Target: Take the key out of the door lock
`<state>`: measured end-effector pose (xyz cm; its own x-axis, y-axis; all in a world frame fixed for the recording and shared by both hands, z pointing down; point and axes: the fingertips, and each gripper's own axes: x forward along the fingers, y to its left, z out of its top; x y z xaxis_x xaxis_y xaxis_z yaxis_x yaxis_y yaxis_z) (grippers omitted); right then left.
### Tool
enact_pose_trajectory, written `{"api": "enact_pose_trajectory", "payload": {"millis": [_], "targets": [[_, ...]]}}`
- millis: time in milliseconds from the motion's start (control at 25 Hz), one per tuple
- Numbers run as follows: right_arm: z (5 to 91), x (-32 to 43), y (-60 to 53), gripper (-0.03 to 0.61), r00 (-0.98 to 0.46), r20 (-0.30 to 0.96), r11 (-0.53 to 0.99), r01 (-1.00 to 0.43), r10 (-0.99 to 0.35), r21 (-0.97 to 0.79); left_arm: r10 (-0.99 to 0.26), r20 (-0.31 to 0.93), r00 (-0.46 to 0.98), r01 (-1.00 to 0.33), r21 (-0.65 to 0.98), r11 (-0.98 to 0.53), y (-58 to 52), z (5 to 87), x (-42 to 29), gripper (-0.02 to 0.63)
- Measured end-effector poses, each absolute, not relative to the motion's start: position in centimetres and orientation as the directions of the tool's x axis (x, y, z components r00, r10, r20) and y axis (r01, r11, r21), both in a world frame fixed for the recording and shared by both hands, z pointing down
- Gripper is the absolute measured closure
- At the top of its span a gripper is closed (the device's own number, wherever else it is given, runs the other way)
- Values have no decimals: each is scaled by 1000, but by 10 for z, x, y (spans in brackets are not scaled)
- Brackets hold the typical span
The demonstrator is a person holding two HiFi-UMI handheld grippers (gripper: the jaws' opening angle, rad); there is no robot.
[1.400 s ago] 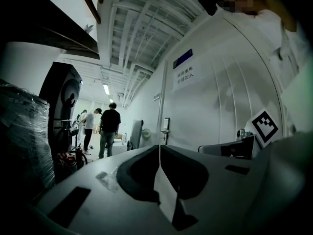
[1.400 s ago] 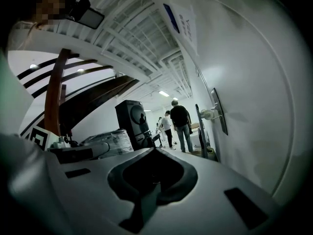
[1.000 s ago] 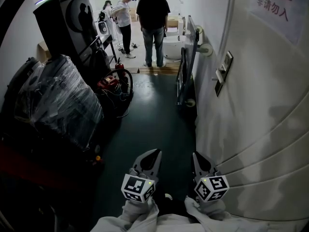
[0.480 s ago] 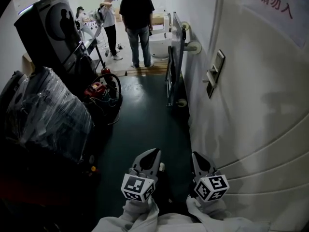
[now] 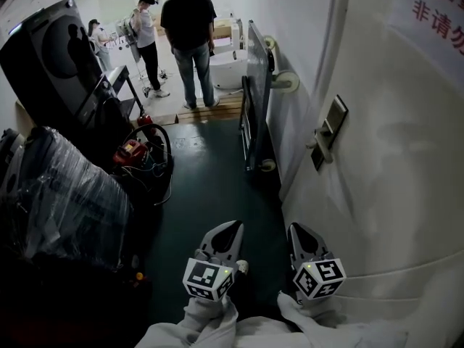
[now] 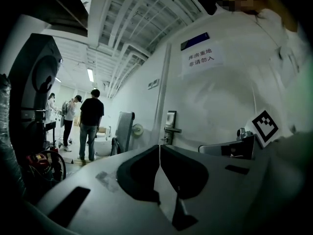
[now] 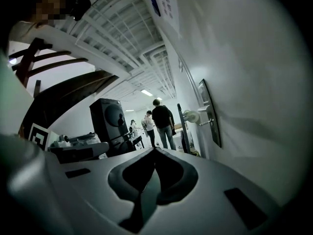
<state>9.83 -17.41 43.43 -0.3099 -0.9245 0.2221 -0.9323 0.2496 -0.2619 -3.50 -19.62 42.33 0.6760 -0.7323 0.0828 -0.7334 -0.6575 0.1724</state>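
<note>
On the white door (image 5: 391,194) to my right sits a metal lock plate (image 5: 330,129) with a lever handle (image 5: 318,141). Any key in it is too small to make out. The plate also shows in the left gripper view (image 6: 169,125) and in the right gripper view (image 7: 210,112), still far off. My left gripper (image 5: 231,229) and right gripper (image 5: 296,232) hang low in front of me, side by side over the dark floor. Each has its jaws closed together with nothing between them.
Red characters on a sign (image 5: 438,17) mark the door. A wheeled panel (image 5: 254,85) leans on the wall past the lock. At left stand a wrapped bundle (image 5: 65,194), a big black unit (image 5: 54,56) and a red tool with cables (image 5: 132,151). People (image 5: 188,27) stand at the corridor's far end.
The view has slid forward along the corridor and turned a little toward the door; the lock plate looks larger and lower. Both grippers keep their low position and stay shut.
</note>
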Motion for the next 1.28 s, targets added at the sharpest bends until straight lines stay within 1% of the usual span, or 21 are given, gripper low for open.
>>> {"api": "enact_pose_trajectory", "payload": {"millis": [280,600,1000,1280], "targets": [[435,93,-242,526,-264,224,203,-944,-938,-260,-705,80,705,-706,177,-686,-274,423,-42,595],[441,93,-291,526,-212,208,159,-956,-955,-246,-657,62,751,-657,171,-734,-331,430,-36,595],[441,99,-319,526,-141,200,90,-966,-970,-244,-595,54,802,-595,169,-786,-365,433,-18,595],[443,97,-319,526,-143,226,86,-967,-964,-241,-567,59,822,-566,199,-800,-367,438,-3,595]]}}
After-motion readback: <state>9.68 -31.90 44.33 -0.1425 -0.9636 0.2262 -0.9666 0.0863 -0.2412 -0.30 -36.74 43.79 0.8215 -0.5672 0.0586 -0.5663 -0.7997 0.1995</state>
